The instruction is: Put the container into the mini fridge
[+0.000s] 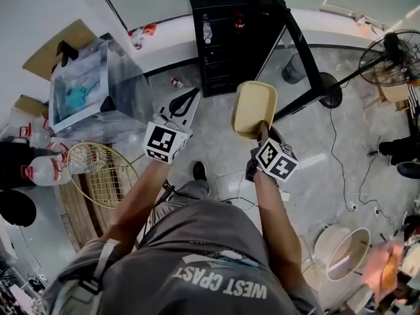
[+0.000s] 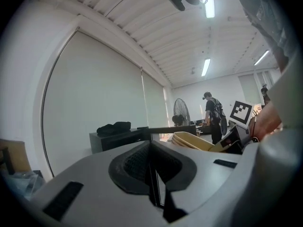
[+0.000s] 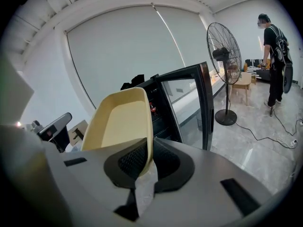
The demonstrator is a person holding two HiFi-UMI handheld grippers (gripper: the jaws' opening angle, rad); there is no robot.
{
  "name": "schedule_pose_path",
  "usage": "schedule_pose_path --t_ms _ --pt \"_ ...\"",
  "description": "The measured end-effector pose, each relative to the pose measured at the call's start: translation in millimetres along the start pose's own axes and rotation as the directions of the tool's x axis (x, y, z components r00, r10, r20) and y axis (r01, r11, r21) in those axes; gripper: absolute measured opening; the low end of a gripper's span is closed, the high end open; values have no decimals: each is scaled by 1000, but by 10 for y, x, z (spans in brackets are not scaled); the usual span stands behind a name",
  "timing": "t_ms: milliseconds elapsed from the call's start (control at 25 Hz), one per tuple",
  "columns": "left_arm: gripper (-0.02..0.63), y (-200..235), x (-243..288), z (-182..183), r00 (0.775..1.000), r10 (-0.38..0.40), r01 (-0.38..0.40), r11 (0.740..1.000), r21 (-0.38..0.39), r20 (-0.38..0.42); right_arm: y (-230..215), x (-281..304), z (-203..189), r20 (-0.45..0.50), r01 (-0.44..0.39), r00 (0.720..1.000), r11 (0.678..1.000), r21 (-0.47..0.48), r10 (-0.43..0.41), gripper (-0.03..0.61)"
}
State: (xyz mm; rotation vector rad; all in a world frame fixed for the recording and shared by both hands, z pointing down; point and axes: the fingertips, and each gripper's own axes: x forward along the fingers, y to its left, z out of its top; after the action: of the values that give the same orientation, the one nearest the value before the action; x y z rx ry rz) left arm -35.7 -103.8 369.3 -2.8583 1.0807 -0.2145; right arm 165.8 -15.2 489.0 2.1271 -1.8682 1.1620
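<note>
While in right tongs (image 3: 144, 168), container (image 3: 120, 122) aloft

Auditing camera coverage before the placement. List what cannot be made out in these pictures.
1. Shelves of the mini fridge, head view: too dark and small to tell what is on them.
2. Same shelves, right gripper view: the container covers part of the opening.
3. The container's gripped edge, right gripper view: buried between the pads of the right hand-held gripper.
4. Floor fan, head view: cut off by the right edge.

Head view looks steeply down, mini fridge (image 1: 230, 44) at 12 o'clock. Both gripper views face it level, sharing container (image 3: 118, 122) and fan (image 3: 223, 51).
</note>
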Motion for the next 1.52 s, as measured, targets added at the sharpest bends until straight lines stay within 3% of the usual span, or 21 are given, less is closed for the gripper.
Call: schedule_pose_path --t_ms 600,960,1520 --pt "18 646 156 -222 1000 -12 12 999 -47 10 283 685 199 -17 54 998 998 -10 -55 49" --pt "18 866 244 -346 999 25 -27 998 -49 -27 174 1182 357 -48 69 996 997 -30 -70 49" --pt "18 1216 723 -665 989 100 -108 992 -71 -113 -118 2420 404 -179 60 981 996 -64 -71 49"
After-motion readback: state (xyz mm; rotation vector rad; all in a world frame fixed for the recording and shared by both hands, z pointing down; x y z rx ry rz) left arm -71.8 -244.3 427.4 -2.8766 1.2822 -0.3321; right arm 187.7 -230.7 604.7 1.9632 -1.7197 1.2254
